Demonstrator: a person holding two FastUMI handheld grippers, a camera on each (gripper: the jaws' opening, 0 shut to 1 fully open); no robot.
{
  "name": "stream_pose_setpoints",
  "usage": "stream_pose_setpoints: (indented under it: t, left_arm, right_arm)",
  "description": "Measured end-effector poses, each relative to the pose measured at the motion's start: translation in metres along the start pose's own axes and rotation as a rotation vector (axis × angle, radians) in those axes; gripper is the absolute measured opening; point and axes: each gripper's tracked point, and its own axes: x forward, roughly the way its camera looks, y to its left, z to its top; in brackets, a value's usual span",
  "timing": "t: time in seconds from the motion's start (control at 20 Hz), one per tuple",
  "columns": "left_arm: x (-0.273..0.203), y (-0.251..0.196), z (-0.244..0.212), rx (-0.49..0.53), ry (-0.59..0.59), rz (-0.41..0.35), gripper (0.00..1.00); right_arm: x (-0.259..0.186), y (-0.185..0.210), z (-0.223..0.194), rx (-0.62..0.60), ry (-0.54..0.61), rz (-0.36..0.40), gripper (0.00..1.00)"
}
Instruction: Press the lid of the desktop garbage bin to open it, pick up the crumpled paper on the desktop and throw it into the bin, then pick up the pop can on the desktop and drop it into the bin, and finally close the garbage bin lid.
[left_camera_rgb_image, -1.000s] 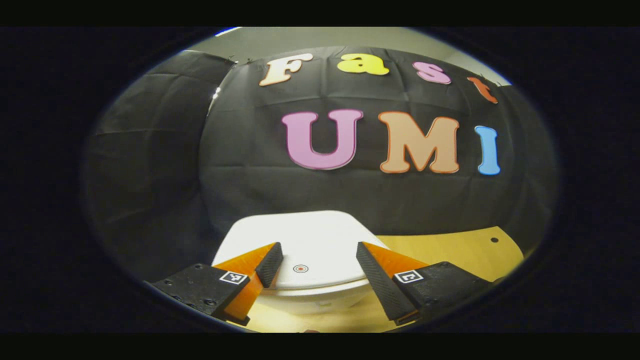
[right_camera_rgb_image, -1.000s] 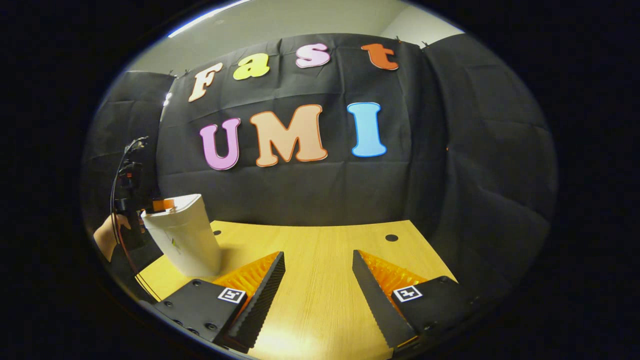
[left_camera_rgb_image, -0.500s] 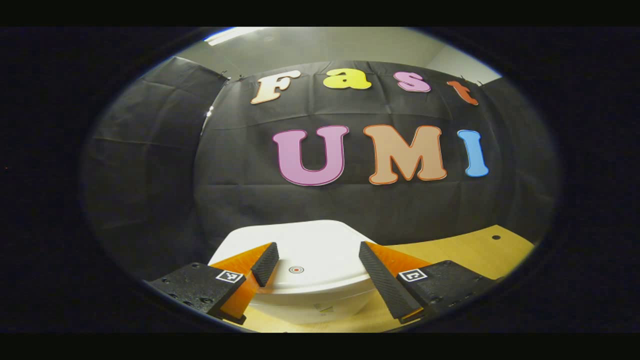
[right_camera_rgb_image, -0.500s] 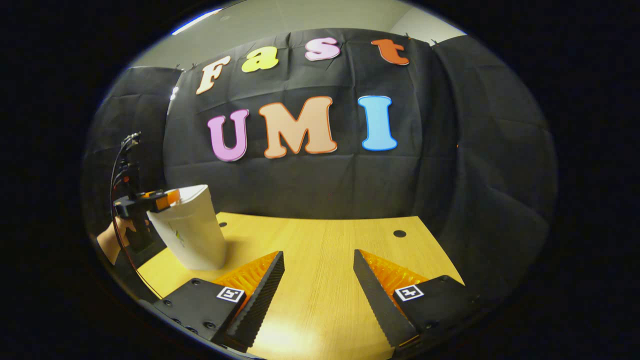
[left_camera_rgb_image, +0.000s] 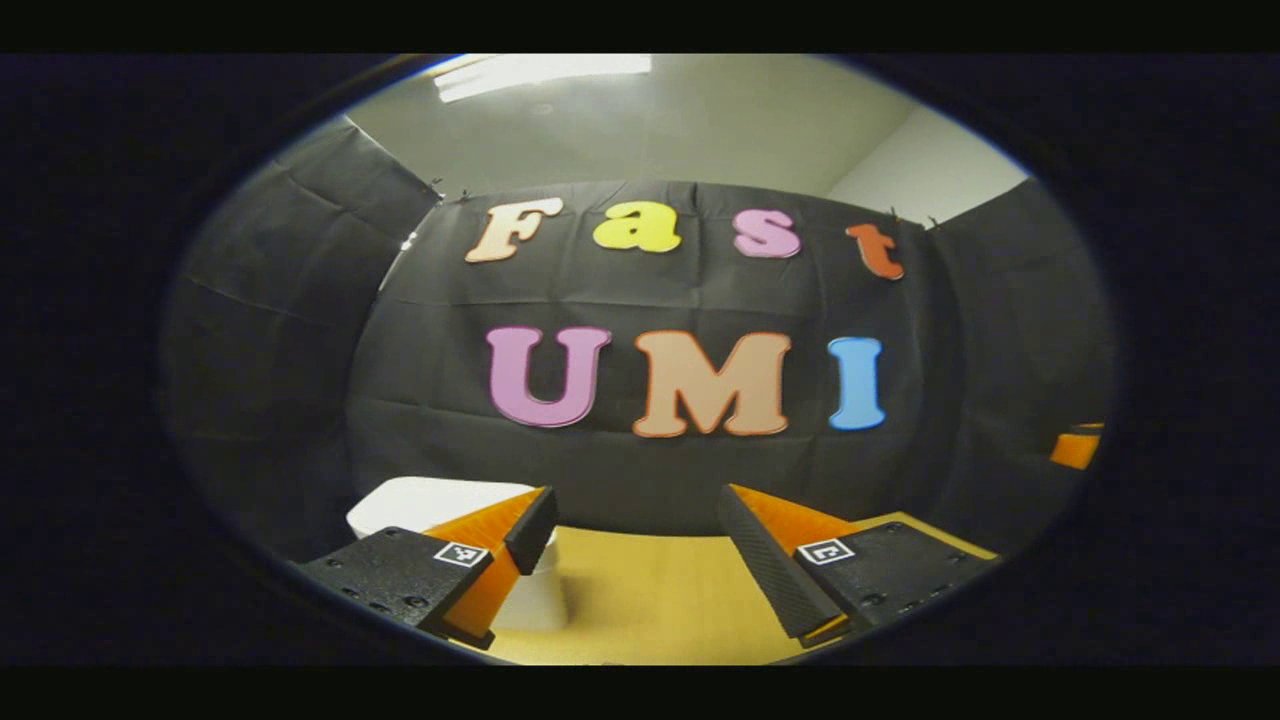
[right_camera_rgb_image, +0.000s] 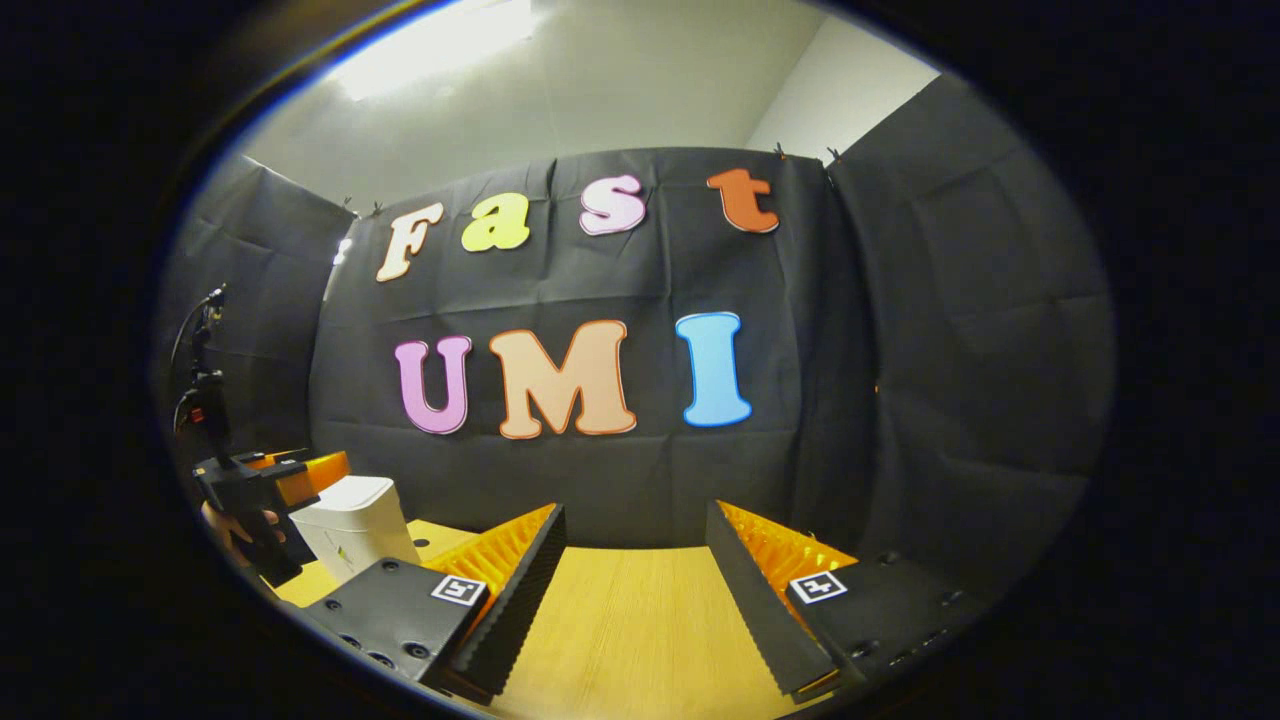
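Both grippers have pulled back and up from a second ago. My left gripper (left_camera_rgb_image: 635, 545) no longer hangs over the white plastic garbage bin (left_camera_rgb_image: 440, 500), which now sits at far left on the light wooden desk (left_camera_rgb_image: 640, 600), lid closed. My right gripper (right_camera_rgb_image: 635, 575) hovers over bare desk. Both grippers' fingers are spread apart, empty.
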Motion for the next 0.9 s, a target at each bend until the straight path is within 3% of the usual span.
stream_pose_setpoints:
  t: [0.25,0.45,0.55,0.9]
  left_arm:
    - [-0.038,-0.075,0.022,-0.013,-0.059,-0.089,0.98]
    - [-0.06,-0.107,0.022,-0.017,-0.056,-0.176,0.93]
    - [-0.065,-0.11,0.02,-0.009,-0.043,-0.201,0.98]
    - [-0.07,-0.097,0.024,-0.063,-0.032,-0.23,0.96]
  right_arm:
    - [-0.008,-0.014,0.014,0.018,-0.043,0.012,0.94]
    - [-0.019,-0.017,0.034,0.038,-0.103,-0.035,0.94]
    - [-0.029,-0.008,0.04,0.042,-0.122,-0.042,0.94]
    - [-0.052,0.006,0.047,0.015,-0.161,-0.08,0.94]
